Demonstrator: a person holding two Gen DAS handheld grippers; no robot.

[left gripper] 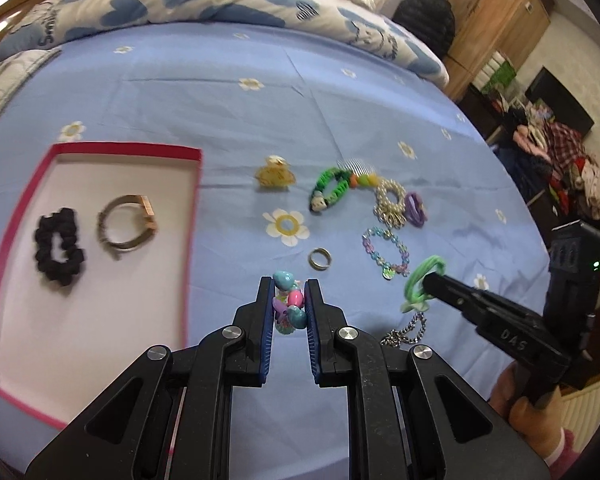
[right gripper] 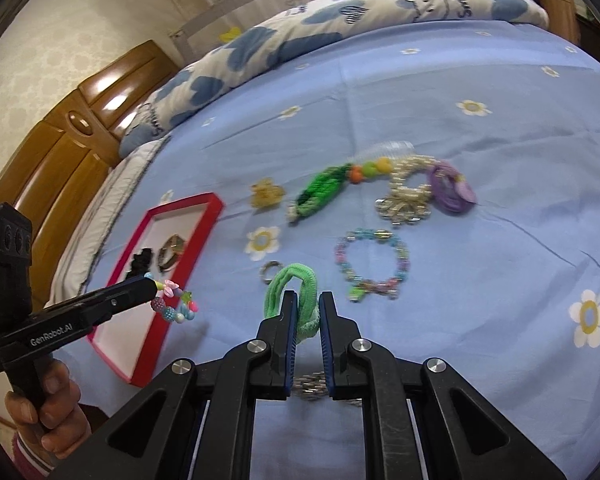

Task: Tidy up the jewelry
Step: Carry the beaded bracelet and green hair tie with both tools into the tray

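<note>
Left gripper point(left gripper: 288, 304): clamped on a bead bracelet point(left gripper: 289, 307); its side reads "GenRobot.AI" in the right view only.
Right gripper point(right gripper: 308, 316): clamped on a green hair tie point(right gripper: 294, 292); "DAS" on its side in the left view only.
Tray point(left gripper: 100, 150), red-rimmed, at 9 o'clock of the left gripper: black scrunchie point(left gripper: 59, 245), watch point(left gripper: 129, 221).
Sheet point(left gripper: 220, 120): ring point(left gripper: 320, 259) at 12 o'clock, pastel bracelet point(left gripper: 386, 252) at 1 o'clock.
Quilt point(left gripper: 44, 32): lettering, partly legible.

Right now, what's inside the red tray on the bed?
Inside the red tray lie a black scrunchie and, beside it, a metal band watch on the white lining. The tray's near corner in the left wrist view is covered by the left gripper.
</note>
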